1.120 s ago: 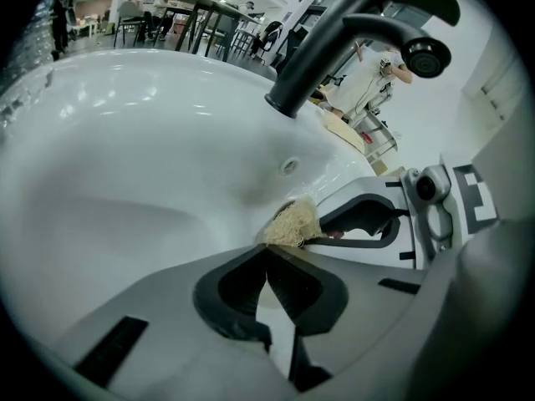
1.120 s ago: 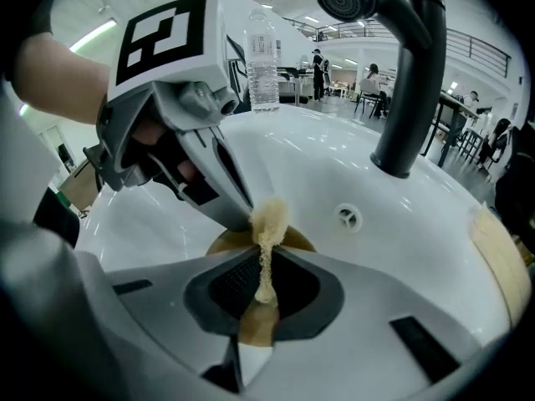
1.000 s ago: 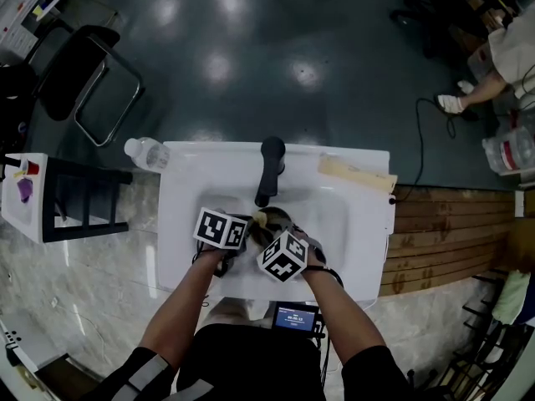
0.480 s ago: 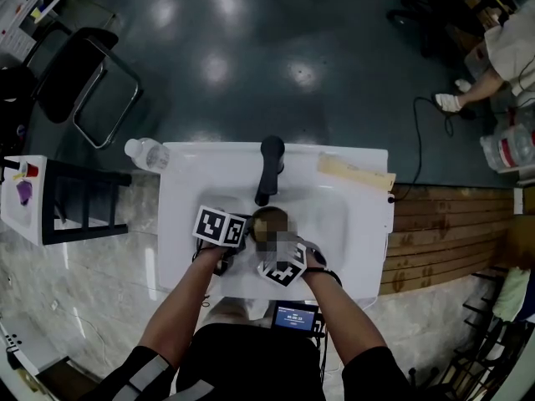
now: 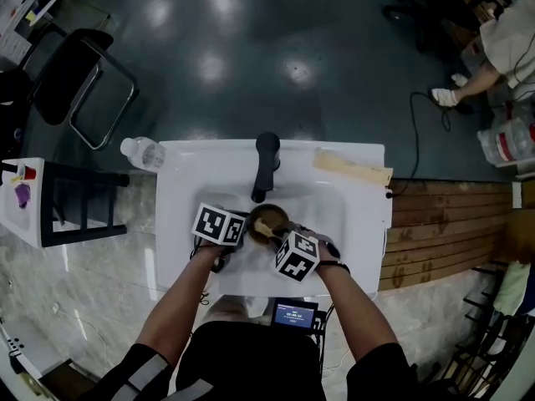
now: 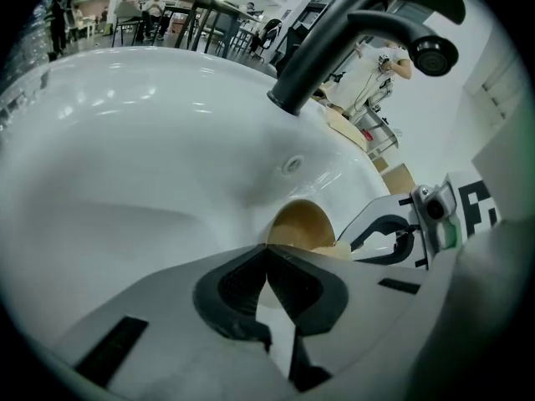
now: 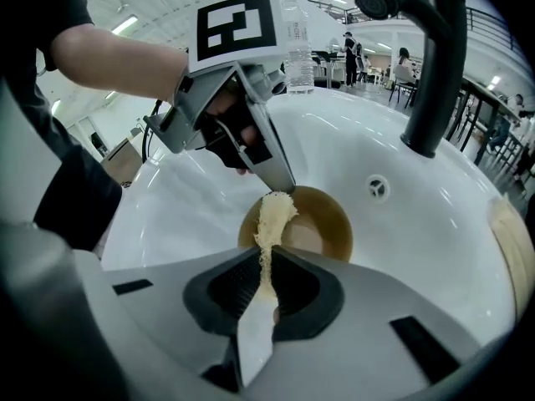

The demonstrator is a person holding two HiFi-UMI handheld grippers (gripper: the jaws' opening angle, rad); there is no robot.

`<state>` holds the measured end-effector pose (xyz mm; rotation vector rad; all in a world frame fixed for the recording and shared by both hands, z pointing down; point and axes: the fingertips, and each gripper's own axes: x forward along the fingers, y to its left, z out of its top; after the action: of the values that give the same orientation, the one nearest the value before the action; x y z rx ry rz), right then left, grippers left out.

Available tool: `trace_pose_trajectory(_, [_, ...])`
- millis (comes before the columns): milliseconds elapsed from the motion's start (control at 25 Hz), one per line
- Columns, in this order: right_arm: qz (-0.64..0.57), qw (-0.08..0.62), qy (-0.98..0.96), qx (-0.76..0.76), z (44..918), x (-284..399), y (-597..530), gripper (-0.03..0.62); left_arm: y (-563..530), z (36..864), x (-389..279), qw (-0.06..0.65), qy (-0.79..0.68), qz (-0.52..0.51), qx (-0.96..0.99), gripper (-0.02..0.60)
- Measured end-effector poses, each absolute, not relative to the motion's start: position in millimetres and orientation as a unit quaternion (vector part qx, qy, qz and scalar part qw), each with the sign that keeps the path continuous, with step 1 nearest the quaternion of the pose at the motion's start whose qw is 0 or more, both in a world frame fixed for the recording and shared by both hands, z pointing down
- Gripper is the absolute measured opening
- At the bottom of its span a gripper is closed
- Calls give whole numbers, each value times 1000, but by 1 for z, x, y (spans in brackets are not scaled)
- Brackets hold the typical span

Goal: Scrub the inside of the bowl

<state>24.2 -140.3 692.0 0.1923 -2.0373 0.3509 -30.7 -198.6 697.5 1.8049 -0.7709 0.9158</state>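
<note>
The brown bowl (image 5: 269, 221) sits in the bottom of the white sink (image 5: 359, 215), just on the near side of the black tap (image 5: 266, 165). The left gripper (image 6: 267, 261) comes at it from the left, and its jaws look pinched shut on the left part of the rim, which would keep the bowl from sliding. The right gripper (image 7: 267, 278) is clamped on a pale, fibrous scrubber (image 7: 272, 215). That strip runs lengthwise straight out from its jaws towards the tap. Its far end reaches over the near-left edge of the bowl, right beside the tips of the left gripper. So the bowl lies directly ahead of the right gripper, along the scrubber's own long axis, and that is plainly the working hand. From here I'd judge that most of the inside, the floor and the far and right walls, lies beyond the scrubber's tip. The next strokes would need to push forward and to the right, clear of the holding jaws.
</note>
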Motion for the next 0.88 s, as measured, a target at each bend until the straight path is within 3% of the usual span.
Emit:
trace_pose_trajectory(480, [124, 525, -831, 132, 692, 52, -186, 38, -196, 696, -28, 449, -302, 394, 743, 9])
trace_pose_trajectory(880, [84, 520, -831, 175, 692, 37, -218, 38, -196, 698, -27, 443, -291, 411, 741, 12])
